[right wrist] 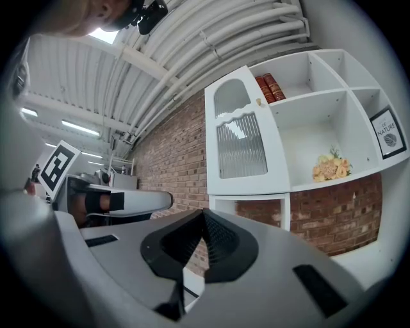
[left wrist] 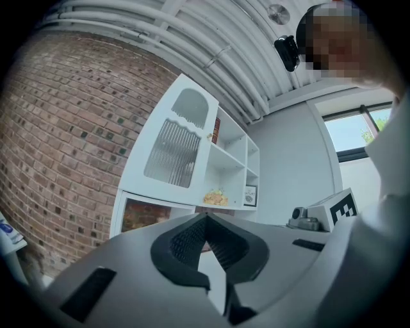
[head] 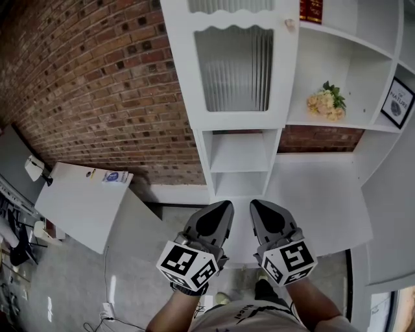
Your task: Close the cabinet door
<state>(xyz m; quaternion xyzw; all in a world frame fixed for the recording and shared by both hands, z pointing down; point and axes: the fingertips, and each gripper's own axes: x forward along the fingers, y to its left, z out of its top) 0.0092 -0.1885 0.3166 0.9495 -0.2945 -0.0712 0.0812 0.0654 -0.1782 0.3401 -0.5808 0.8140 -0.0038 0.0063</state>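
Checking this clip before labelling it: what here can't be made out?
Cabinet door: ribbed glass hides what's behind it, every view.
Books: head view's top edge cuts them; titles too small in the right gripper view.
Framed print: its smaller lettering is too small, every view.

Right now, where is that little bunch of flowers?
In the head view the flower bunch sits at upper right on an open white shelf, between the ribbed-glass cabinet door on its left and a framed picture on its right.
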